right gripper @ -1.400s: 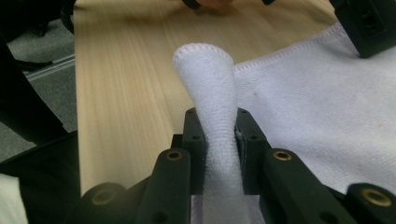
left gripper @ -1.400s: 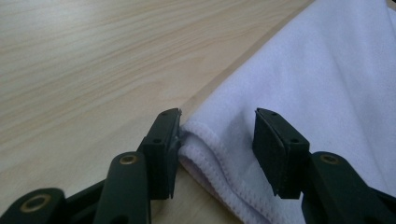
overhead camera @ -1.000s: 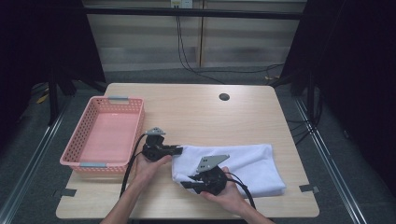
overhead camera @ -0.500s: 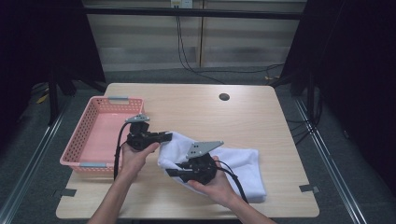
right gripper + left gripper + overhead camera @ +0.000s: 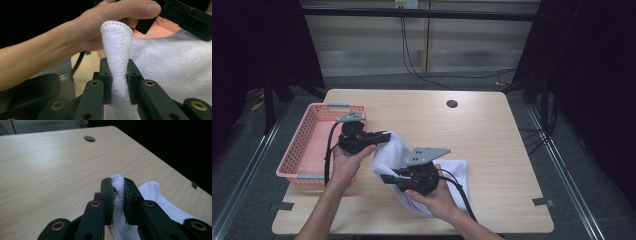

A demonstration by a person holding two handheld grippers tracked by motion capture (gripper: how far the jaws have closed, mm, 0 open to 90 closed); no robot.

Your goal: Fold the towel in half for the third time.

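Overhead: pale wood table (image 5: 492,135), dark room; both grippers pinching white towel (image 5: 384,150).

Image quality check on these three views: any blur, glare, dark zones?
High view: table evenly lit, surroundings nearly black, both hands slightly soft. Left gripper view: jaws and pinched towel sharp, a pale sheen on the far tabletop near the hole, black beyond the table edge. Right gripper view: towel weave crisp, the other hand and basket behind it blurred.
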